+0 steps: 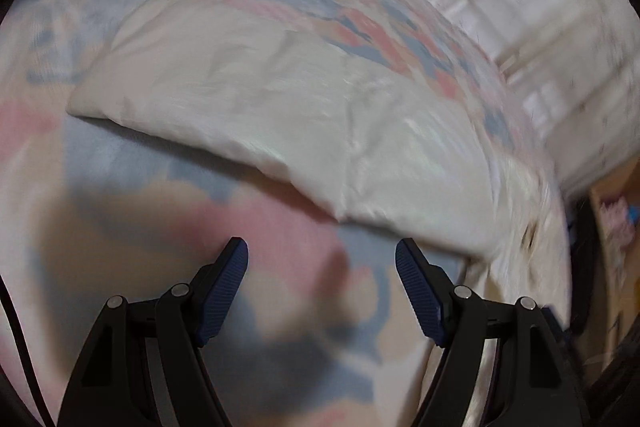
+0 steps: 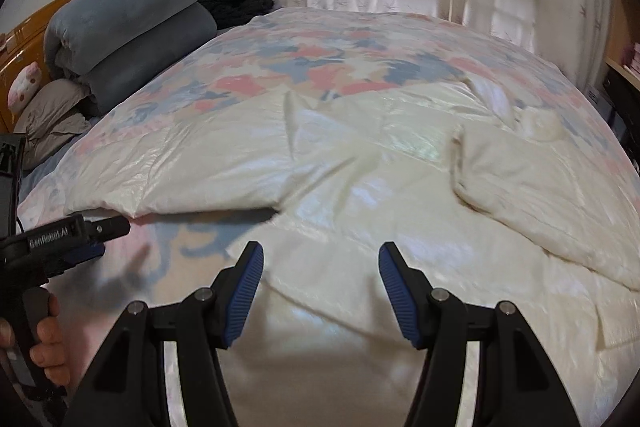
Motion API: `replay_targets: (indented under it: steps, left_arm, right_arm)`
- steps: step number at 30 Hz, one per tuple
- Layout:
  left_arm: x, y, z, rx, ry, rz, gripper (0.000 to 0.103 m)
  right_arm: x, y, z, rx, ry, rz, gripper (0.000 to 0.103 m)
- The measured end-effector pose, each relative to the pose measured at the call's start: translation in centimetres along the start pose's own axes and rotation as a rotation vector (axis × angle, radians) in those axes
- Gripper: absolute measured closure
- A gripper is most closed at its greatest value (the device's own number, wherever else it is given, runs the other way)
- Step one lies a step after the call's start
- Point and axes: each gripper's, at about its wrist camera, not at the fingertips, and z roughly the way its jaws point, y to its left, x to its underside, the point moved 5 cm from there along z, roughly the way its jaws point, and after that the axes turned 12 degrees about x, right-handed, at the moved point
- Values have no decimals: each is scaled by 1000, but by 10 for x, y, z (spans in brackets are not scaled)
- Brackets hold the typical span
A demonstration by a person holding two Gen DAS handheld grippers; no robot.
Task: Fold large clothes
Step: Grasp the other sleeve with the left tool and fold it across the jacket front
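Both claws, left [image 1: 322,255] and right [image 2: 321,258], gape wide and hold nothing; we see the cream garment [image 2: 360,163] spread on the floral bedspread [image 2: 304,63].

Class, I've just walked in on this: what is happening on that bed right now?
A person holds a two-finger tool in each hand and is folding a big cream garment spread on a flowered bedspread. Both the left gripper and the right gripper hover with jaws open, gripping nothing. The left one is over bare bedspread just short of the garment's folded edge; the right one is above the garment. A sleeve lies across the garment's right side. Rolled blue bedding sits at the headboard.
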Motion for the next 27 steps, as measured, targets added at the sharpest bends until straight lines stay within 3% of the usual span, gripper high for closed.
replay_targets:
  steps: [4, 8, 10, 11, 12, 14, 17, 21, 27]
  left_arm:
    - [-18, 19, 8, 34, -56, -87, 28]
    - [-40, 30, 15, 6, -127, -138, 29]
    - [-55, 35, 22, -77, -155, -137, 50]
    - [-59, 36, 23, -109, -159, -125, 79]
    - [-65, 33, 26, -120, -157, -103, 92]
    - [-72, 21, 22, -146, -162, -55, 98]
    - [-76, -29, -2, -212, -207, 141, 99]
    - [-72, -121, -50, -196, -258, 372, 99]
    - [-37, -247, -101, -47, -262, 597, 99]
  right_arm:
    - [-8, 11, 13, 9, -12, -15, 43]
    - [-4, 15, 21, 3, 7, -19, 44]
    - [-1, 15, 22, 0, 17, -15, 44]
    - [0, 13, 21, -3, 21, -7, 44]
    - [1, 11, 20, -7, 21, 1, 44]
    - [1, 7, 15, -14, 17, 17, 44]
    - [2, -3, 4, -20, 1, 35, 44]
    - [2, -26, -12, -37, -17, 88, 44]
    - [7, -77, -37, -35, -19, 189, 44]
